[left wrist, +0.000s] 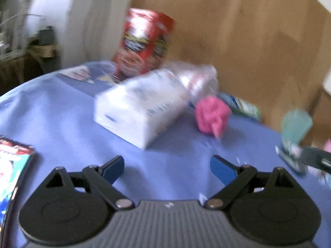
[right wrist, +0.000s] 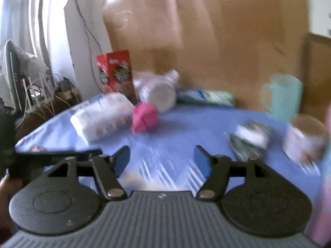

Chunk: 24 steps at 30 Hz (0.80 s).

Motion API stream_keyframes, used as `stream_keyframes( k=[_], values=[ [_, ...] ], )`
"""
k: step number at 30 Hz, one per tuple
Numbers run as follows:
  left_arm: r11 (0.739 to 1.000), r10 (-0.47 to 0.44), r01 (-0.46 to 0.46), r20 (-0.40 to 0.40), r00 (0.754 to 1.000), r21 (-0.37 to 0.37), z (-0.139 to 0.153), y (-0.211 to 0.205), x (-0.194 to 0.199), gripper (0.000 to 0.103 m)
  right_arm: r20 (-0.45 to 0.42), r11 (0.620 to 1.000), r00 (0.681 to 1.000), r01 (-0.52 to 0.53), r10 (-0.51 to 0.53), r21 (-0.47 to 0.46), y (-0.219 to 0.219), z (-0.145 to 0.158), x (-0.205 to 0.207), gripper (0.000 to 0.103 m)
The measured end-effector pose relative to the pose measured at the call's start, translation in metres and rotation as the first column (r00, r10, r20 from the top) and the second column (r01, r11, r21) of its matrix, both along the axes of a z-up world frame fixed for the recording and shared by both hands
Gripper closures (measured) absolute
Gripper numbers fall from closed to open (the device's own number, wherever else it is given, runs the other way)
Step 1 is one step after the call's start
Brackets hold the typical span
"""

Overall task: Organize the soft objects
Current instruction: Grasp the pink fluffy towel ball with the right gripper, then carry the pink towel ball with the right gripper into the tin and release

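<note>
A pink soft ball [left wrist: 212, 114] lies on the blue table cloth [left wrist: 62, 113], to the right of a white soft pack [left wrist: 140, 105]. Both also show in the right wrist view: the pink ball [right wrist: 144, 117] and the white pack [right wrist: 103, 117]. My left gripper [left wrist: 167, 169] is open and empty, low over the cloth, short of the pack and ball. My right gripper [right wrist: 162, 161] is open and empty, also short of the ball. Both views are blurred.
A red carton [left wrist: 144, 41] stands behind the pack, with a clear plastic jar [right wrist: 159, 93] lying beside it. A green-white packet [right wrist: 206, 97], a teal mug [right wrist: 283, 95], a paper cup [right wrist: 304, 138] and a small packet [right wrist: 250, 138] sit to the right. A printed box [left wrist: 12, 171] lies at the left edge.
</note>
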State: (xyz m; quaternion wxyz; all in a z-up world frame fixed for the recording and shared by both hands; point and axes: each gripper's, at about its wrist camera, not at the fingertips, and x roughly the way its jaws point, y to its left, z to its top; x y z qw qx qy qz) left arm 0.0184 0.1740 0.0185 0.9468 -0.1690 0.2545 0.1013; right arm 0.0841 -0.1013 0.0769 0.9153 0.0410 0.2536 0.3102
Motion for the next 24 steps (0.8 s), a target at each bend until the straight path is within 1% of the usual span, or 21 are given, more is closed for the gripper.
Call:
stream_keyframes(
  k=[2,4,8,10,11,12,14,16,17,20,21,24],
  values=[
    [0.999,0.044,-0.044,0.037,0.998,-0.015,0.001,0.004,-0.008,0.009,-0.024,1.0,1.0,-0.013,0.014,0.005,0.027,-0.003,0.026,0.026],
    [0.999,0.053,-0.052,0.062,0.997,-0.016,0.002,0.007,-0.01,0.009,-0.069,1.0,0.997,-0.021,0.021,0.012,0.051,-0.01,0.052,0.026],
    [0.999,0.042,-0.044,0.078,0.996,0.027,0.003,0.002,-0.007,0.009,-0.166,1.0,0.986,-0.013,0.016,0.02,0.087,-0.025,0.09,0.026],
    [0.998,0.038,-0.043,0.097,0.995,0.053,0.006,-0.003,-0.01,0.009,-0.197,1.0,0.98,-0.007,0.005,-0.006,0.1,-0.031,0.1,0.028],
    [0.997,0.035,-0.041,0.101,0.994,0.061,0.006,-0.005,-0.011,0.009,-0.209,1.0,0.978,-0.012,0.006,-0.027,0.106,-0.033,0.102,0.046],
    [0.997,0.034,-0.04,0.103,0.994,0.061,0.006,-0.004,-0.01,0.009,-0.219,0.999,0.976,-0.024,0.014,-0.041,0.108,-0.035,0.101,0.055],
    [0.998,0.038,-0.042,0.107,0.994,0.044,0.006,-0.001,-0.008,0.009,-0.199,0.999,0.98,-0.027,0.018,-0.041,0.102,-0.033,0.09,0.056],
    [0.999,0.042,-0.046,0.11,0.993,0.028,0.005,0.002,-0.008,0.009,-0.181,0.997,0.983,-0.039,0.027,-0.062,0.092,-0.031,0.075,0.056],
    [0.999,0.042,-0.045,0.111,0.993,0.026,0.005,0.002,-0.009,0.009,-0.174,0.996,0.984,-0.049,0.036,-0.07,0.083,-0.029,0.062,0.056],
    [0.998,0.042,-0.048,0.123,0.991,0.039,0.006,0.0,-0.012,0.009,-0.168,0.993,0.983,-0.088,0.074,-0.078,0.059,-0.027,0.027,0.056],
    [0.998,0.041,-0.047,0.127,0.991,0.044,0.006,-0.002,-0.013,0.009,-0.168,0.992,0.982,-0.1,0.086,-0.077,0.046,-0.025,0.008,0.056],
    [0.997,0.025,-0.034,0.132,0.991,0.065,0.007,-0.006,-0.014,0.009,-0.178,0.993,0.979,-0.106,0.094,-0.059,0.01,-0.021,-0.035,0.056]
  ],
)
